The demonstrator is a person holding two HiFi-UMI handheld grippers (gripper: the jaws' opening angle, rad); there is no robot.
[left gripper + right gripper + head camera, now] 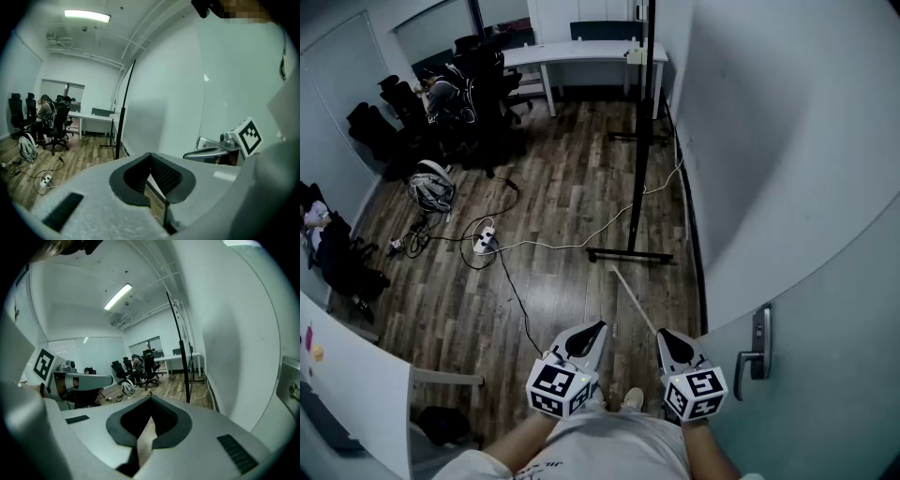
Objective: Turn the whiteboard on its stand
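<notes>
Head view is looking steeply down and both tools are hanging low, close to the person's body. The left gripper (598, 328) is pointing forward over the wooden floor (553, 197), and the right gripper (664, 335) is sitting just beside it, the two apart but level.

Left gripper view is showing its jaws meeting at the tips with nothing between them, only floor showing behind. Right gripper view is giving the same picture: jaws together, holding nothing.

The whiteboard (643, 141) is standing well ahead of both grippers, edge-on, its black upright rising along the white wall (769, 141) on the right. Its near stand foot (628, 255) is resting flat on the boards. From the left gripper view the whiteboard (123, 112) is showing as a dark slanted edge with a pale face beside it. The right gripper view is catching the same black edge (180, 343). Neither gripper is touching it.

A white cable (581, 241) is trailing from the wall side across the floor to a power strip (485, 242). A helmet (431, 187) is lying farther left, black office chairs (478, 75) are crowding the far corner, and a white desk (581, 52) is standing at the back. A door handle (759, 342) is showing near the right gripper.
</notes>
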